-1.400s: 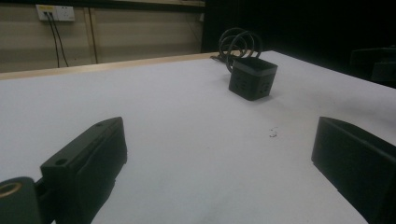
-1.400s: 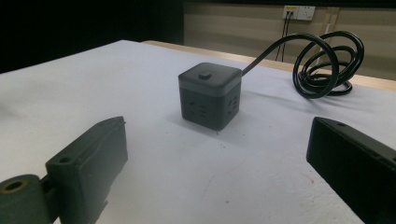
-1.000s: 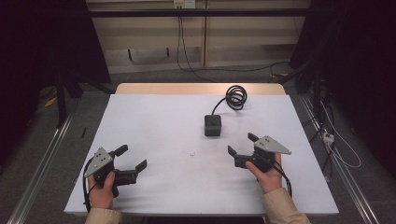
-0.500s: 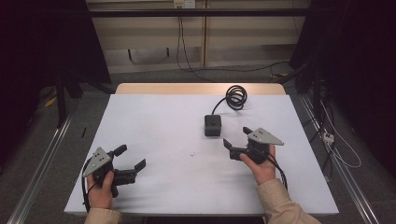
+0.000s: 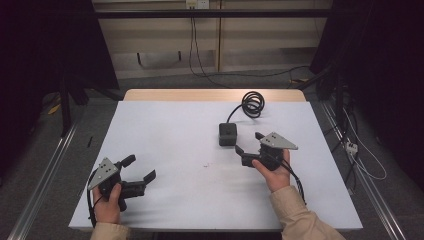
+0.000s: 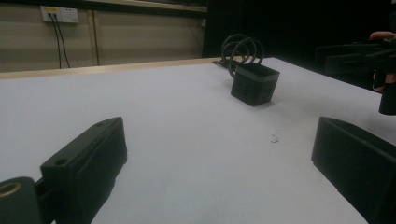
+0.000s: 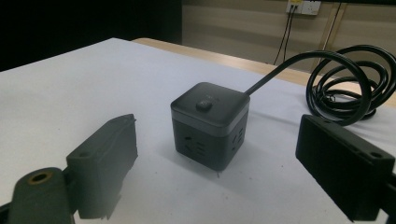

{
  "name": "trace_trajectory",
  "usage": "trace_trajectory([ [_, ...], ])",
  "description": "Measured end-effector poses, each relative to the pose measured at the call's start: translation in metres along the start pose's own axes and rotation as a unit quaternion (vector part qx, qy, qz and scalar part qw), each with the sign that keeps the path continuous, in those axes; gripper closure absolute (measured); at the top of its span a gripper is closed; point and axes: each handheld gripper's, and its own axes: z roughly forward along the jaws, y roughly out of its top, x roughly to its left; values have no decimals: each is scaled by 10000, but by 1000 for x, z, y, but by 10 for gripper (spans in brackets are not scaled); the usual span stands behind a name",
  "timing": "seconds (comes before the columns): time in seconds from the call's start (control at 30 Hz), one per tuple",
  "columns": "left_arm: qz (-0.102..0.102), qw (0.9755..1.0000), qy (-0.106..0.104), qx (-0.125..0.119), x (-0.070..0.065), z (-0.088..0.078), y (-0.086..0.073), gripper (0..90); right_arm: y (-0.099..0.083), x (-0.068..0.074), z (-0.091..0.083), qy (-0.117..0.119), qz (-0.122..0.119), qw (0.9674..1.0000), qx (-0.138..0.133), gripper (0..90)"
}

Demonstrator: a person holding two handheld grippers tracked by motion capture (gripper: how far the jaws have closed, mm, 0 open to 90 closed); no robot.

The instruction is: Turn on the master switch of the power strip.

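In the high view the black socket cube (image 5: 227,134) sits on the white bench (image 5: 175,135) at about ten o'clock from the right gripper (image 5: 248,143), just beside it, while the left gripper (image 5: 138,168) rests well apart, its jaws spread and empty. In the right gripper view the cube stands dead ahead at twelve o'clock between the jaws' lines, untouched; those jaws have just been closing a little yet stand wide. Its cable (image 7: 345,79) coils off at two o'clock.

I see soft overhead light on the pale desk (image 5: 175,130), dark murky surrounds, near tongs probably out of focus
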Motion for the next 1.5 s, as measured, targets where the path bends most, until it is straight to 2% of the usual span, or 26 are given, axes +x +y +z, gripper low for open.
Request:
trace_trajectory([
  [0.4, -6, 10000, -20, -8, 0, 0, 0, 31, 4, 2, 9, 41, -62, 10000, 40, 156],
  [0.97, -28, 10000, -11, -24, 1, 0, 0, 30, 10, 4, 21, 164, -28, 9998, 112, 227],
  [1.27, -20, 10000, -12, -39, 2, 0, 0, 30, 12, -2, 26, 216, 184, 9995, 160, 328],
  [1.5, -30, 10000, -16, -40, 2, 0, 0, 31, 14, 0, 29, 292, 101, 9993, 218, 386],
])
